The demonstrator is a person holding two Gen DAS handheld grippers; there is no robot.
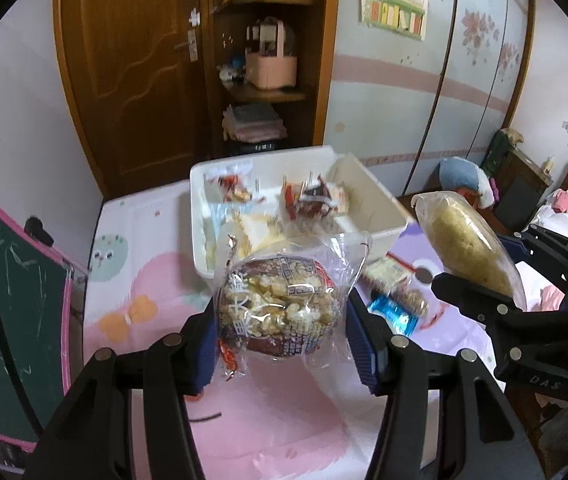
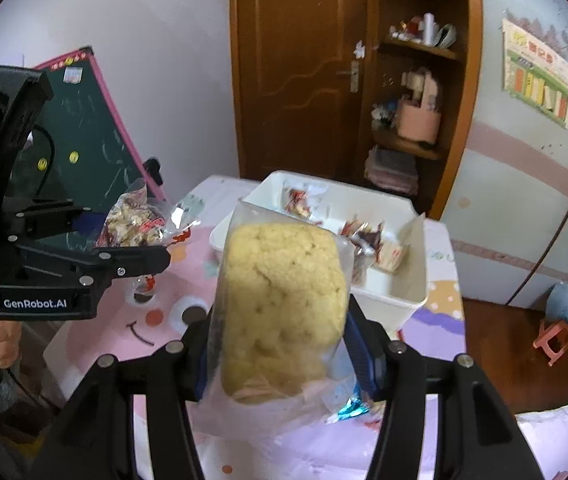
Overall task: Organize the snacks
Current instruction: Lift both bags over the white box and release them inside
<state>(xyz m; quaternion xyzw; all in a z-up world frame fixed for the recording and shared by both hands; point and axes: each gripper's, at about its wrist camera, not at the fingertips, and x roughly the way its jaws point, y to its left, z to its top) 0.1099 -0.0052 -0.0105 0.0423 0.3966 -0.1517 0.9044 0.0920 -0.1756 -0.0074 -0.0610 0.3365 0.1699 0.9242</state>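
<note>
Above the table point(image 1: 156, 240), both tongs point(image 1: 284, 340) point(image 2: 280, 354) hold snack bags aloft

Left gripper point(image 1: 284, 344) raised above the table, jaws clamped on a packet. Right gripper point(image 2: 280, 356) alongside at similar height, likewise clamped, fingers pointing forward.
</note>
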